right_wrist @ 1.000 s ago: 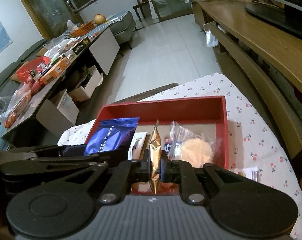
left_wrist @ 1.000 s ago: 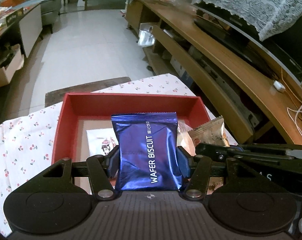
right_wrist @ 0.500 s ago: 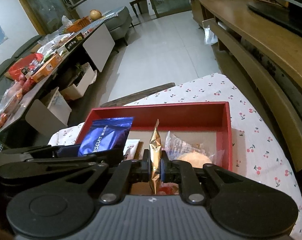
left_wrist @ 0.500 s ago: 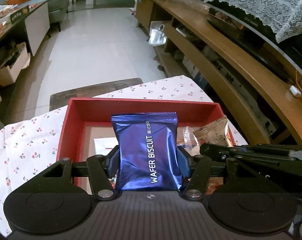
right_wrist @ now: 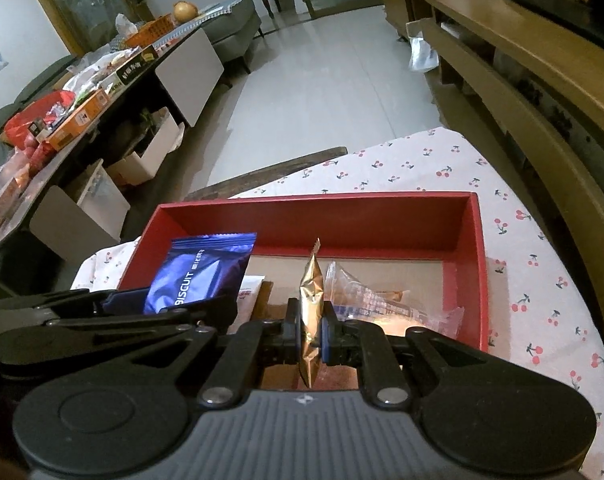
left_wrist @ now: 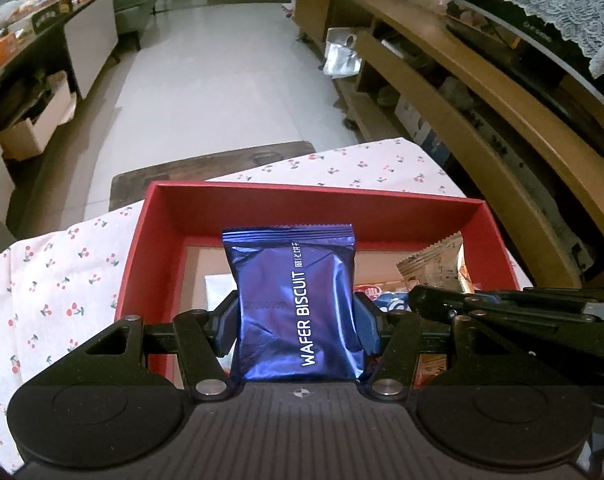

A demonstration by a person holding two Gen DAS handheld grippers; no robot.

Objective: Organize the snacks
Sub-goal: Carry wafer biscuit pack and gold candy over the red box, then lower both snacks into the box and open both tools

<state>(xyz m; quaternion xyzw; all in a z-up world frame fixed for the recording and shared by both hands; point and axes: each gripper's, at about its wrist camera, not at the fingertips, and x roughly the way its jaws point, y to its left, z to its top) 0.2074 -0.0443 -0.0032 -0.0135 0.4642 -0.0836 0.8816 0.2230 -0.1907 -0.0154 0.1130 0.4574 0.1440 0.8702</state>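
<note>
1. Done so far, judging by the box: the red box (right_wrist: 465, 248) on the cherry-print tabletop (right_wrist: 521, 248) already holds several snacks. These include a clear bag (right_wrist: 365, 296) on the right and a white packet (right_wrist: 248, 294) on the left.
2. In hand: the left gripper (left_wrist: 298, 316) is clenched on a blue wafer pack (left_wrist: 294, 300), held upright over the box's near left part.
3. Also in hand: the right gripper (right_wrist: 310, 330) is clamped tight on a gold sachet (right_wrist: 311, 308), held edge-on above the middle of the box, beside the clear bag.
4. Left to do, as I judge it: lower both packs into free floor of the box and let go. The far half of the box looks bare.
5. No other loose snacks show on the tabletop around the box, so these two may be among the last.
</note>
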